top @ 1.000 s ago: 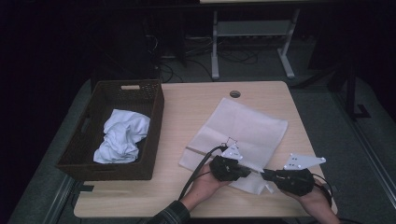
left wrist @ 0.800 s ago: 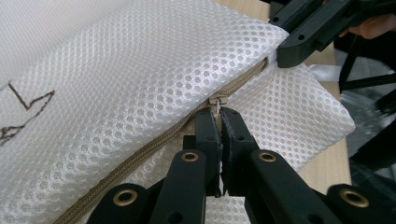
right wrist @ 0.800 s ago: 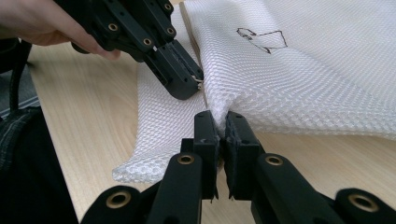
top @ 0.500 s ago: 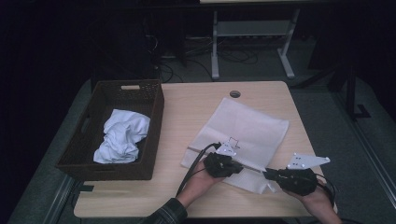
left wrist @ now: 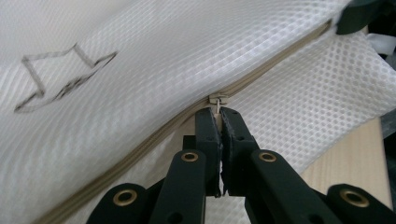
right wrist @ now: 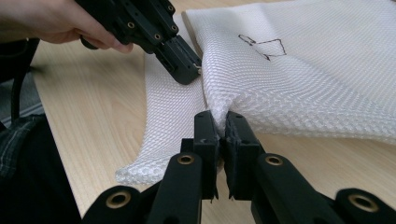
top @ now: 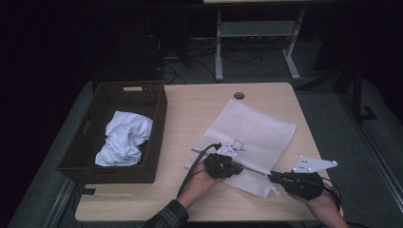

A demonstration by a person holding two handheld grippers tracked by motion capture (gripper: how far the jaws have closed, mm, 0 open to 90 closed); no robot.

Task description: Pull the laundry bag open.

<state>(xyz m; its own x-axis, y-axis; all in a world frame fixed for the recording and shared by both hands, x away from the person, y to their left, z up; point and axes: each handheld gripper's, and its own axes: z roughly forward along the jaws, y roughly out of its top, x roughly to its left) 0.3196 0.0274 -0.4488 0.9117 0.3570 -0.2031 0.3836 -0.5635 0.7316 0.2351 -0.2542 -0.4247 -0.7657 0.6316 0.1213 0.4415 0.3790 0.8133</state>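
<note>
Mesh bag point(top: 252, 135), white, beige zipper point(left wrist: 154, 128), flat

We see a light wooden table point(top: 190, 104); on it rest a dark woven basket point(top: 154, 128) and a white mesh bag point(top: 261, 128).

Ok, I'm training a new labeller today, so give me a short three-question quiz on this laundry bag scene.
1. True or false: the left gripper is shut on the zip pull of the mesh bag.
2. What does the right gripper pinch? A) the white cloth B) the bag's edge C) the basket's rim
3. Where does the white cloth lie?

Key: 1 true; 2 B; 3 in the basket, to the left of the bag on the table.
</note>
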